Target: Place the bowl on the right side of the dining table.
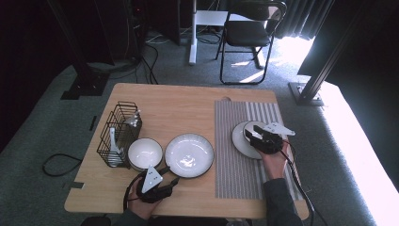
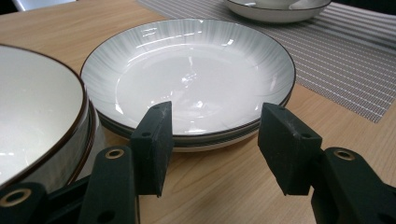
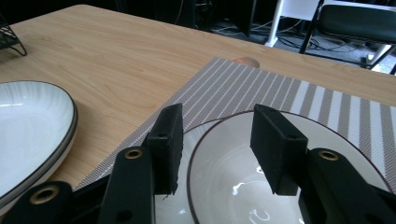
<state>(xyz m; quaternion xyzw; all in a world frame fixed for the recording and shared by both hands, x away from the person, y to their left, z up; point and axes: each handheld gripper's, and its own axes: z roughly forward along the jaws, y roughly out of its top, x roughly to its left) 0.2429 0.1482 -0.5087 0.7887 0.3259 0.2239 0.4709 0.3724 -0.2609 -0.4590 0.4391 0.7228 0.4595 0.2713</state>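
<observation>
I see my left gripper (image 1: 162, 184) at the lower left of the high view, its matte black jaws spread with nothing between them. Just beyond its tips sits the wide plate (image 2: 189, 77), a glossy white round dish with fine radial ribbing and a dark rim; in the left gripper view its near edge lies between the two jaws, untouched. A deeper white bowl (image 1: 145, 153) stands just left of it. My right gripper (image 1: 256, 134) at centre right hovers over the small dish (image 3: 243, 182) on the striped woven placemat (image 1: 235, 165); its jaws stand apart, gripping nothing, above the dish's brown-lined rim. A black wire basket (image 1: 117, 134) stands farther left on the pale wooden table (image 1: 183, 108).
</observation>
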